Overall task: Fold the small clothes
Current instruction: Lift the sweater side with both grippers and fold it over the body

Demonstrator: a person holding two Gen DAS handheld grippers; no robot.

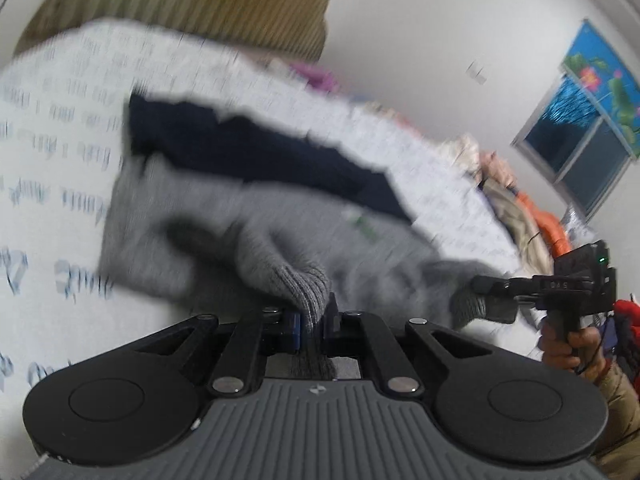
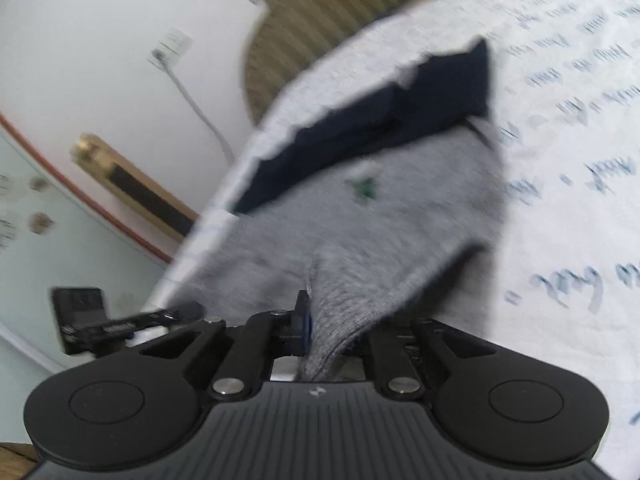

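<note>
Grey ribbed-knit sweater [image 1: 248, 232] on printed cotton-like bedsheet [image 1: 60, 120].

Grey knit sweater [image 1: 248, 220] with navy band, small green mark; spread on bed, ribbed edges lifted; blurred.

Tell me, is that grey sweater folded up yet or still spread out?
Mostly spread out: the grey sweater lies across the bed, its ribbed edge pinched by the left gripper and right gripper. Blur hides finer folds.
</note>
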